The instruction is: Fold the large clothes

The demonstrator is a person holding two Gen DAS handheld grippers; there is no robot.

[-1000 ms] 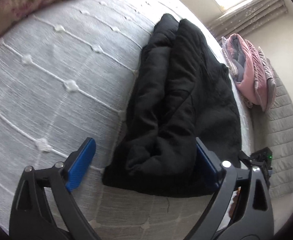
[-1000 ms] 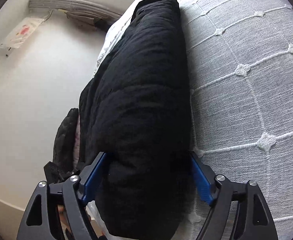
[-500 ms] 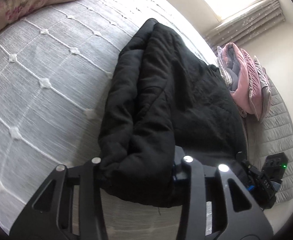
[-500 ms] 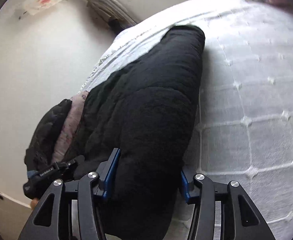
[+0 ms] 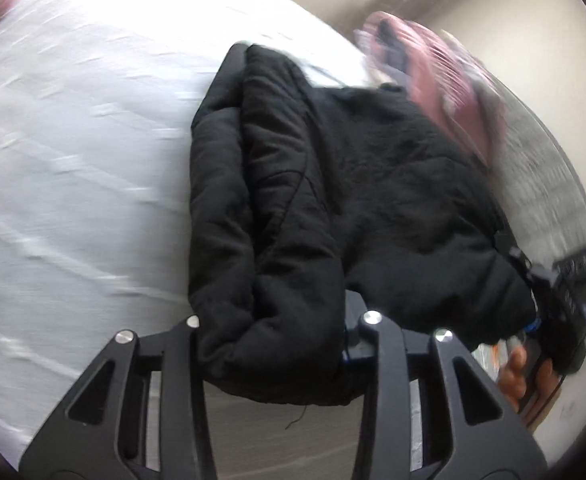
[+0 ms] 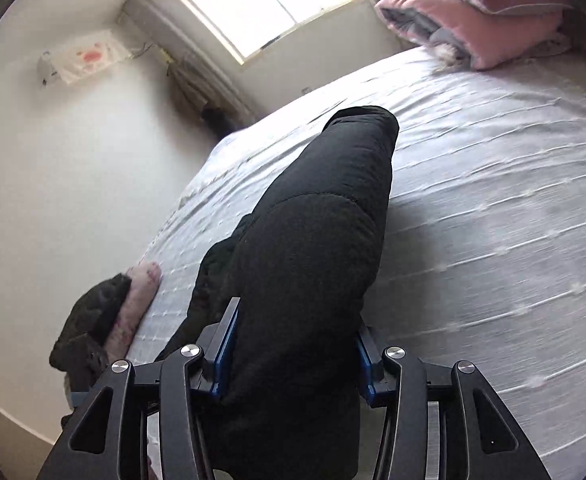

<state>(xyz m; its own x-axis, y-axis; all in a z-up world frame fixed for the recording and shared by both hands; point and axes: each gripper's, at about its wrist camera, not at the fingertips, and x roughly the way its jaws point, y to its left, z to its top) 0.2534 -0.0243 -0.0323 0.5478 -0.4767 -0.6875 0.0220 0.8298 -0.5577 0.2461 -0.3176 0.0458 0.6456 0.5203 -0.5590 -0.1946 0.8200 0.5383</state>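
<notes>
Black quilted coat (image 5: pixel 325 184) lies as a long padded bundle on the white bed (image 6: pixel 493 208), its long axis running straight away from both grippers toward the far side. Its near end sits pinched in each: left gripper (image 5: pixel 271 330) and right gripper (image 6: pixel 293 354) both have jaws clamped on that thick hem, side by side.

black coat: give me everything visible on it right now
The black coat is a thick, padded, matte garment with stitched quilting seams, folded lengthwise into a long bundle lying on the white bedspread. Its near end hangs past the bed edge, with a loose thread dangling. The left tool is closed on one near-end fold and the right tool on another. Its far end rests on the bed. In the left view, pink folded bedding sits just beyond it.
</notes>
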